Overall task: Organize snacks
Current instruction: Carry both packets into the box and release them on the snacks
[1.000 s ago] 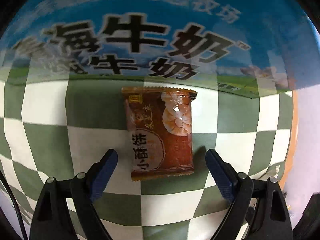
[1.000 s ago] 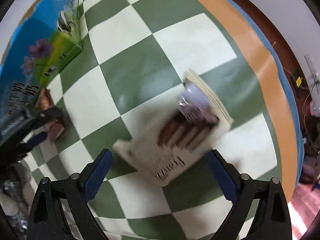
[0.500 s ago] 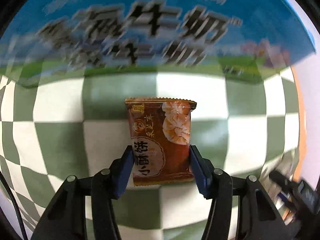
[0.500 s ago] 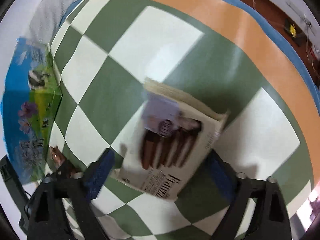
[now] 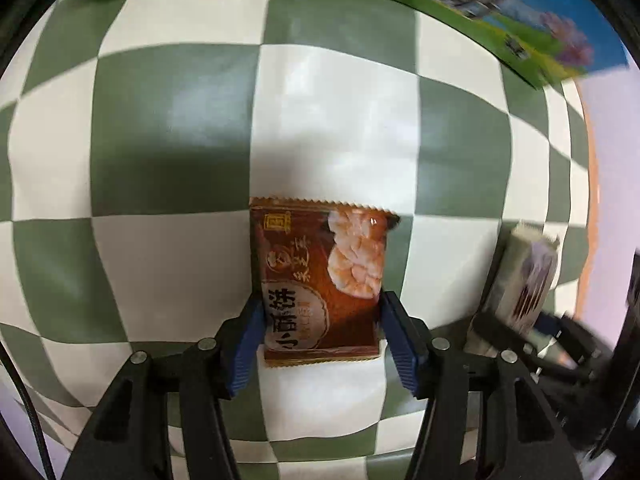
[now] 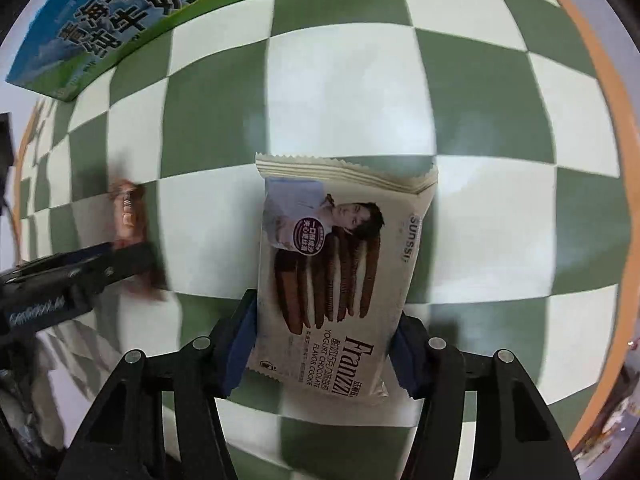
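Green-and-white checkered cloth covers the table. A brown foil pastry packet is pinched at its lower sides by the left tongs. Only the right view shows clearly the cream Franzzi chocolate cookie packet, which the right tongs clamp. A blue-green milk carton box stands behind.

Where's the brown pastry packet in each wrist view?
Left wrist: brown pastry packet at centre, clamped between the left gripper's jaws.
Right wrist: same packet at left edge, blurred, held by the other gripper.
Shared landmark: blue-green milk carton at the top of both views.
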Available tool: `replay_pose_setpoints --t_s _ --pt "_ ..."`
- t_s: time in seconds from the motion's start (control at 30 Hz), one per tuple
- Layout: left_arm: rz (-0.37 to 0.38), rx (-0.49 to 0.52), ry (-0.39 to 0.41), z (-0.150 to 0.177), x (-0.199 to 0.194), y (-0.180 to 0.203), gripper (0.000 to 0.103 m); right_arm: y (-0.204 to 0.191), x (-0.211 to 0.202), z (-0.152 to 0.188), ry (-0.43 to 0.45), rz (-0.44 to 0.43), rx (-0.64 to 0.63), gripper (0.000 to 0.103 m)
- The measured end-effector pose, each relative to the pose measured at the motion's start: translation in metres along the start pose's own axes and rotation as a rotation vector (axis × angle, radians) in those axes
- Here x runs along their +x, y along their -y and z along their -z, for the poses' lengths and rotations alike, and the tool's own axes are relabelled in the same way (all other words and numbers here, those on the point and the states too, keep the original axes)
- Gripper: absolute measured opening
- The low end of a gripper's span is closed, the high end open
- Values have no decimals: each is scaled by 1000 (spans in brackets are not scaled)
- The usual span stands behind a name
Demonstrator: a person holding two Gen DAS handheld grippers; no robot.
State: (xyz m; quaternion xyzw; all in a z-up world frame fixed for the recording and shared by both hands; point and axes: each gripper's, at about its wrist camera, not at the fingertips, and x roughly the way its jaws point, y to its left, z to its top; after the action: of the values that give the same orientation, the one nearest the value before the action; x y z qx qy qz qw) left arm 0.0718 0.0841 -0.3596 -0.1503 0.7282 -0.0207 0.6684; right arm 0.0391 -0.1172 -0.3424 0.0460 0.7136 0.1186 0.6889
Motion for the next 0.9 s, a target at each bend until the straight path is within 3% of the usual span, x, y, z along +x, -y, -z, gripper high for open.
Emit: replay_pose_setpoints --t_s 0.13,0.27,0.3,0.33,0.4,0.47,0.63,0.7,0.9 --pt "-9 -39 -4 -9 3 -4 57 19 0 -4 3 -57 109 70" --pt "-98 14 48 -12 2 24 54 30 -4 -8 13 -54 134 70" --pt "-116 30 63 -11 2 28 54 32 -2 -15 18 -44 130 69" --pt "-130 47 73 -10 1 32 54 31 -4 -16 27 -27 122 61" --pt "-142 67 82 -11 0 45 53 36 -5 -48 45 1 93 59" --pt "-145 82 92 -12 -6 51 53 34 -7 -48 58 13 72 59" --pt "-116 109 132 -7 -34 54 53 31 -20 -45 78 -23 48 57" --pt "-97 119 157 7 -53 47 53 33 -37 -46 96 -51 35 57" --pt "-6 141 254 2 -122 58 53 23 -85 -59 170 -143 11 57"
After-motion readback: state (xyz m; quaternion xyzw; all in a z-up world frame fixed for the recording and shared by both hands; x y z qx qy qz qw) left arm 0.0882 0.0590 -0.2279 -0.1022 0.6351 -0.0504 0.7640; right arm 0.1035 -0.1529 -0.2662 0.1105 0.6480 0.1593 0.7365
